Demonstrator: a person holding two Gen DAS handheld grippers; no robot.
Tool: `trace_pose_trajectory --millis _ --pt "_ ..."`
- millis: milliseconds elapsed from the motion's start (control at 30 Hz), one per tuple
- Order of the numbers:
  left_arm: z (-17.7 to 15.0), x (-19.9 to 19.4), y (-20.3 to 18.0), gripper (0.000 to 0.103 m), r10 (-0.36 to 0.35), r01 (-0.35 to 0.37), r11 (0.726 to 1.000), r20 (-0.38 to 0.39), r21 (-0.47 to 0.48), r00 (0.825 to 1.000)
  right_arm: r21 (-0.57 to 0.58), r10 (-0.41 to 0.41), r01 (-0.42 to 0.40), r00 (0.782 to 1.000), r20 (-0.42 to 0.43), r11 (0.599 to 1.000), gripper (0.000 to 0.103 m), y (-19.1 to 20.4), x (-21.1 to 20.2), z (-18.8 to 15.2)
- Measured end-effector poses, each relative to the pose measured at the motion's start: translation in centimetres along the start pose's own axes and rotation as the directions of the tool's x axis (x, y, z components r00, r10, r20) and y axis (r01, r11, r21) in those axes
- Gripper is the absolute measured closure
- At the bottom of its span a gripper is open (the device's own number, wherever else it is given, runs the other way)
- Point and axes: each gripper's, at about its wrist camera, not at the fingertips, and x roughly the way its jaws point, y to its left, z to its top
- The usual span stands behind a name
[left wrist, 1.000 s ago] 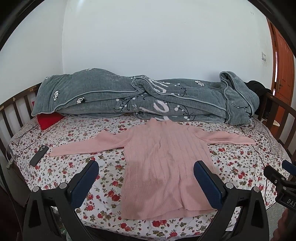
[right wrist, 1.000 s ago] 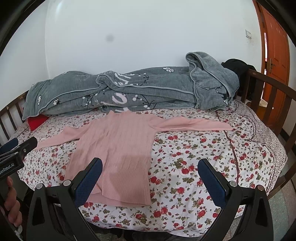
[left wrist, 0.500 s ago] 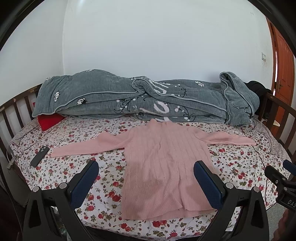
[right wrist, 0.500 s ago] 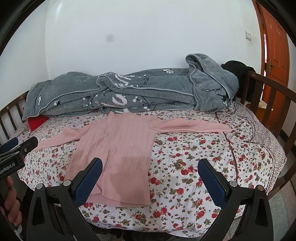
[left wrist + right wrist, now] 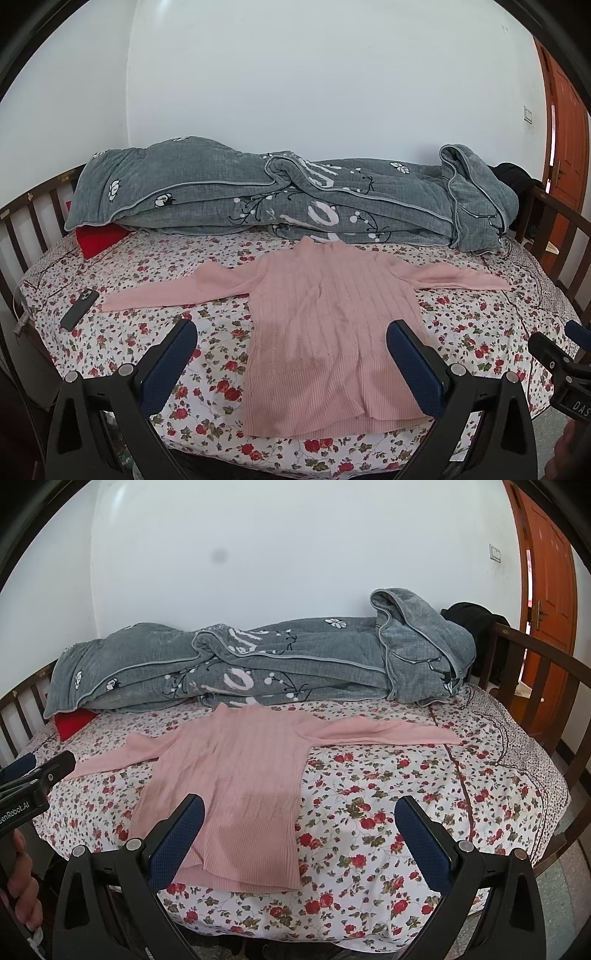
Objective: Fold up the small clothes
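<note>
Left wrist view, bottom edge: the left gripper point(image 5: 291, 343) hangs spread wide and empty, blue-padded fingers point(image 5: 168, 360) apart over the near edge of the bed.
Right wrist view, bottom edge: the right gripper point(image 5: 299, 819) is likewise released and holds nothing; the other tool shows at the left edge of that frame.
Garment: a pink ribbed knit sweater point(image 5: 328, 325) lies flat at frame centre, hem nearest, collar farthest, both sleeves stretched out sideways.
Handling: probably light, soft and stretchy; it should drape and sag rather than hold a crease, and may drag on the sheet.
Where to grip: likely the left cuff point(image 5: 110, 304) and right cuff point(image 5: 452, 738), or the hem corners.
Surface: floral white bedsheet point(image 5: 461, 321).
Nearby: dark slim phone point(image 5: 79, 309), middle left.
Far: rumpled grey quilted duvet point(image 5: 295, 199) along the white wall.
</note>
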Motion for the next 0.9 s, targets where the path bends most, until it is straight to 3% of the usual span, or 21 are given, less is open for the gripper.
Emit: trace_pose_trajectory --millis 600,900 --pt "-0.2 0.4 0.7 0.0 -0.011 0.011 1.0 0.004 -0.014 1.0 -0.014 0.012 -0.012 1.0 -0.005 1.0 0.002 1.2 0.0 0.0" --pt "-1.1 4.6 3.3 0.0 -0.041 0.04 0.997 -0.021 -0.062 0.999 -0.065 -0.035 0.035 0.999 -0.002 0.997 0.002 3.2 2.4 0.2"
